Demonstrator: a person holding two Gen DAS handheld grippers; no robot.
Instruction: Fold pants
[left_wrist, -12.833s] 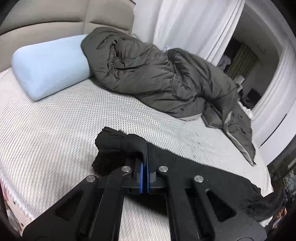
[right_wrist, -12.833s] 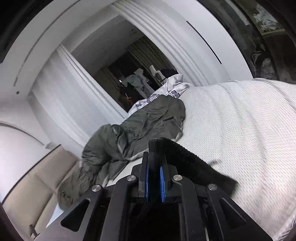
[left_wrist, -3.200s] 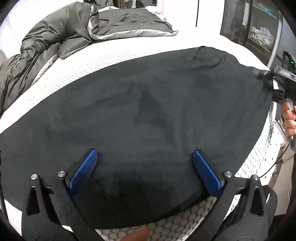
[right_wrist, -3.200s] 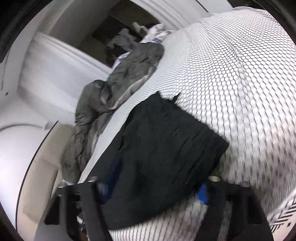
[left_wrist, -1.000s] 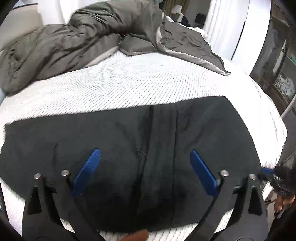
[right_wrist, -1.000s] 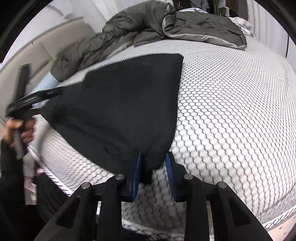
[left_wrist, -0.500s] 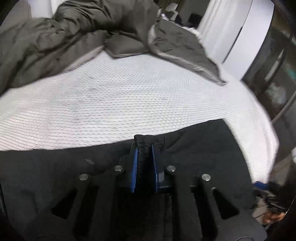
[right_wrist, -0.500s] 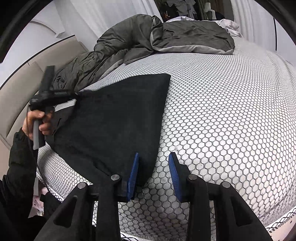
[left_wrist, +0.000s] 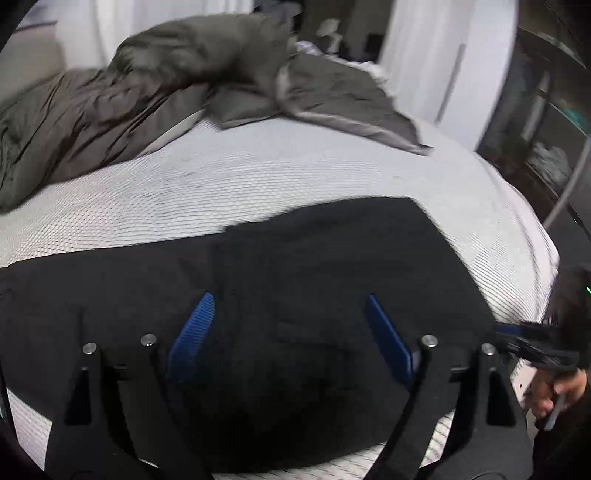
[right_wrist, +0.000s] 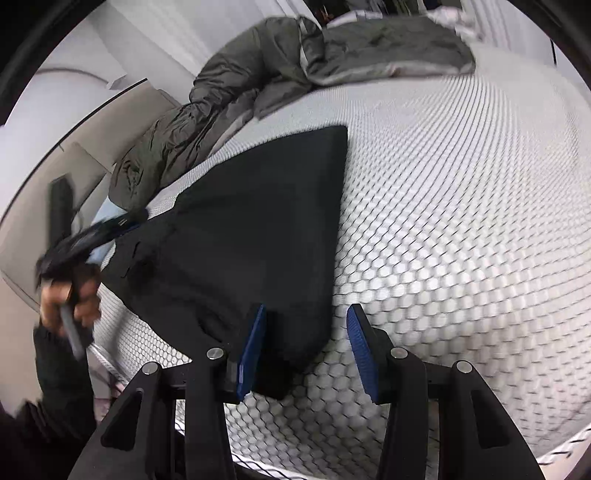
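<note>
While the left wrist view is smeared by motion, it shows the left tool (left_wrist: 286, 332) with its blue pads spread wide, having just been opening, over the black pants (left_wrist: 314, 266); cloth lies under the gap, but the pads press on nothing. The pants lie flat along the near edge of the bed (left_wrist: 258, 177), already doubled into a broad dark slab with a lengthwise seam or crease faintly visible, so I judge a first fold done and at least one more crosswise fold left. Toward the bed's far edge a grey-green duvet (left_wrist: 155, 85) is heaped, with white curtains behind and a dark glass-fronted cupboard at the room's right. At the bed's near right corner the person's right hand (left_wrist: 554, 395) grips its handle. From the right wrist view, the right tool (right_wrist: 304, 343) stands part-way apart, its jaws having just been opening, astride the near corner of the pants (right_wrist: 258, 229); one pad sits right at the cloth, though whether it touches I cannot tell, and nothing is pinched. Here the garment tapers away across the honeycomb-patterned mattress cover (right_wrist: 461, 221), smooth and free of big wrinkles. Beyond its far end the left hand (right_wrist: 70, 295) holds the other handle, near a pale blue pillow (right_wrist: 107, 221) and a beige padded headboard, with the duvet bunched along the far edge.
</note>
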